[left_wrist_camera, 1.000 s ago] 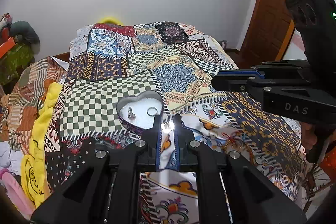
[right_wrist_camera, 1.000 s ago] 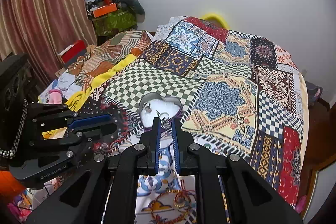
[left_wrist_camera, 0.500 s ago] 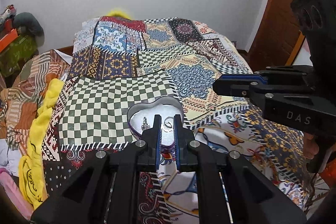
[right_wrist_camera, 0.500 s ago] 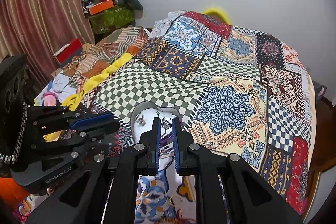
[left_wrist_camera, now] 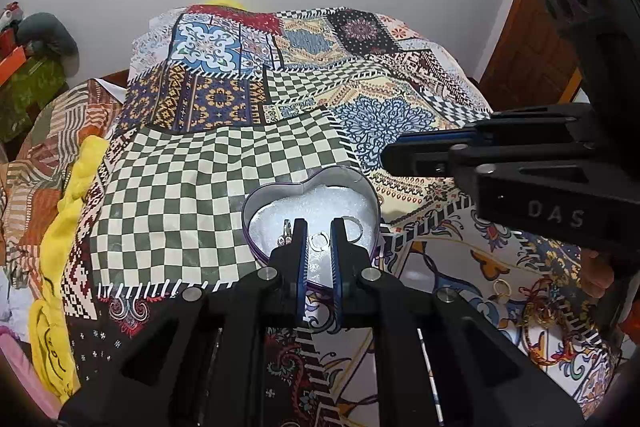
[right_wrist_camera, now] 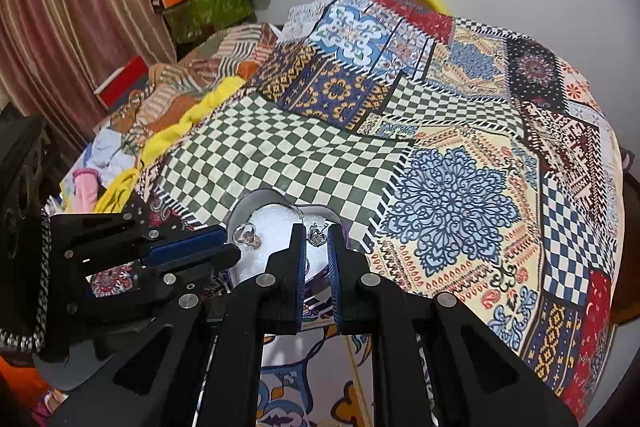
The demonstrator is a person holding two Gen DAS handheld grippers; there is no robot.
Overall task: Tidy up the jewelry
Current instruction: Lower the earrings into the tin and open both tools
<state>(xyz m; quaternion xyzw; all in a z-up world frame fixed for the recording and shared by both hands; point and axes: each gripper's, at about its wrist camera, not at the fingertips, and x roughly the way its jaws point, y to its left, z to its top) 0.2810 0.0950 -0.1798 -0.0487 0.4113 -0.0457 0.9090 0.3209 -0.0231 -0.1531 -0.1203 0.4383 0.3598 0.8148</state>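
Heart tin (left_wrist_camera: 256, 201), white lining, w/ silver rings (left_wrist_camera: 319, 240) inside.

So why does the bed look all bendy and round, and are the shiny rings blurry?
Left wrist view: the fisheye lens bows the quilt and darkens the corners; the rings in the heart-shaped tin look fairly sharp, with the left tool over them. Right wrist view: same curved look, the wall is bright, and the pendant between the right tool fingers is small but readable.
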